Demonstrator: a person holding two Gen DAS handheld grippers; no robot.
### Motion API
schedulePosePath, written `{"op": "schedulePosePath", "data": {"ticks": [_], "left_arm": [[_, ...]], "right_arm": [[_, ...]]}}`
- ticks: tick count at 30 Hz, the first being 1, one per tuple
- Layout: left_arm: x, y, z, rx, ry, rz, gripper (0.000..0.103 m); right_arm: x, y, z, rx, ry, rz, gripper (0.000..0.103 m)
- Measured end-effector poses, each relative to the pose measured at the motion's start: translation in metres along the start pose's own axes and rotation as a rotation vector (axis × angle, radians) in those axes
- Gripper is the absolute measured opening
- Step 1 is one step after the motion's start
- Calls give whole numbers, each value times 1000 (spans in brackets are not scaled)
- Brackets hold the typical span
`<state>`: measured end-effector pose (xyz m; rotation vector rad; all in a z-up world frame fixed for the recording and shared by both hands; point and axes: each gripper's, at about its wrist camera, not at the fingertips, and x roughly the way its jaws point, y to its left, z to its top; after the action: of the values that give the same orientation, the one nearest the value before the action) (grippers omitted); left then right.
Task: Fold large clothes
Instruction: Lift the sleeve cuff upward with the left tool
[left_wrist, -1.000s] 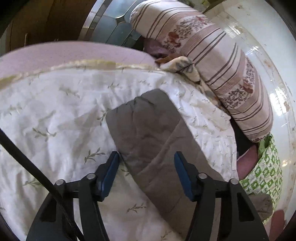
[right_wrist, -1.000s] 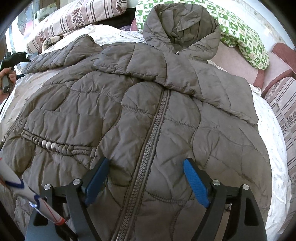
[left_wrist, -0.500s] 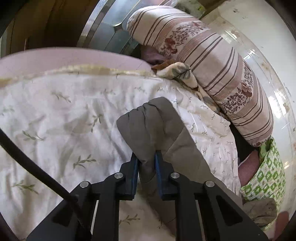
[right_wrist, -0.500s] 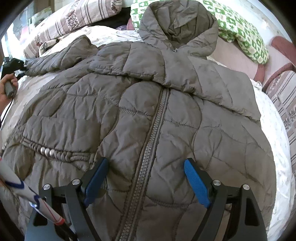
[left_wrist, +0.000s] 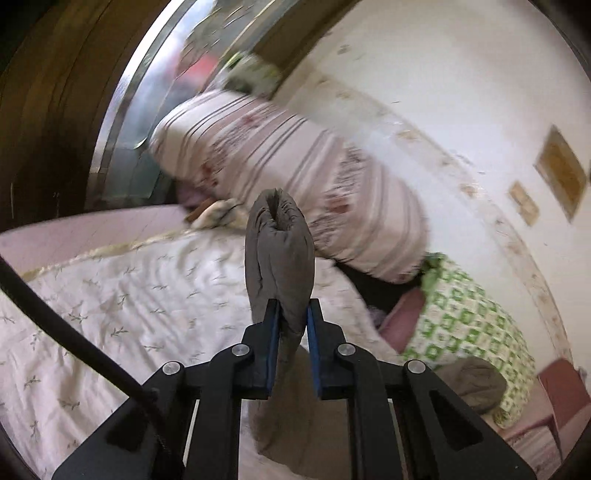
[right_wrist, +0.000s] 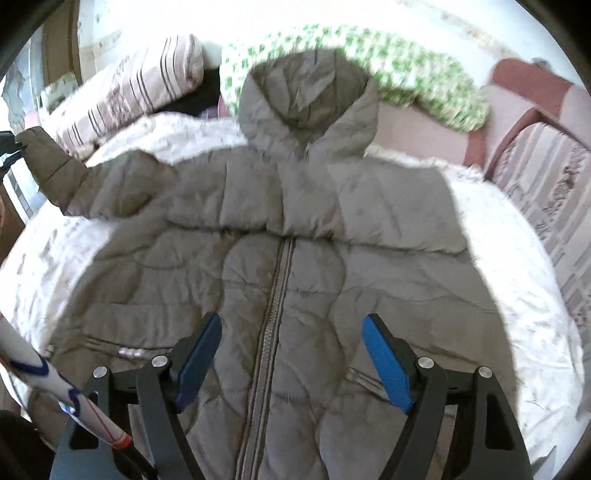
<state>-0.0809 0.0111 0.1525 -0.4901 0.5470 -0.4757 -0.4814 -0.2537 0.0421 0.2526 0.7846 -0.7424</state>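
Observation:
A grey quilted hooded jacket (right_wrist: 295, 229) lies front up on the bed, zip shut, hood (right_wrist: 310, 96) at the far end. My left gripper (left_wrist: 291, 310) is shut on the jacket's sleeve (left_wrist: 279, 240) just behind the cuff and holds it raised above the bedspread. In the right wrist view the lifted sleeve (right_wrist: 55, 166) shows at the far left. My right gripper (right_wrist: 291, 321) hovers above the jacket's lower front, astride the zip. Its jaws stand wide and are closing a little, with nothing pressed between the pads.
A white leaf-print bedspread (left_wrist: 129, 295) covers the bed. A striped pillow (left_wrist: 295, 177) and a green checked pillow (left_wrist: 465, 317) lie along the wall. A black cable (left_wrist: 74, 339) crosses the left wrist view. A white stick with blue marks (right_wrist: 55, 391) pokes in at the lower left.
My left gripper shut on the sleeve, then lifted it off the bedspread and tilted up towards the wall. My right gripper rose a little above the jacket.

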Motion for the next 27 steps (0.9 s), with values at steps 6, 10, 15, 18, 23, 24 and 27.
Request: {"op": "schedulePosePath", "data": {"ticks": [6,10,15,18,23,24,27], "left_arm": [[-34,-47,-10,92,-20,-60,14],[-51,-66,-24,134,-26,-77,14],[-74,-93,-50,224,-16,-72,14],[-84,-107,-59,270,-5,-54,14],[-94,-126,-61,316,-8,-48,14],[-95,-130,-61,327,-16,-53,14],[-96,-141,-61,353,-9,-72,14]], "right_arm": [[-49,-8,-16,4,-111,8,83],[-59,-18,-14,28,-128,47,83],[-70,-36,-17,42,-182,69,83],[-60,-51,-16,62,-182,82,83],[-34,-84,-18,156,-163,129,83],[-31,-86,-18,166,-164,136,83],[-19,-93,-16,186,-162,120,83]]}}
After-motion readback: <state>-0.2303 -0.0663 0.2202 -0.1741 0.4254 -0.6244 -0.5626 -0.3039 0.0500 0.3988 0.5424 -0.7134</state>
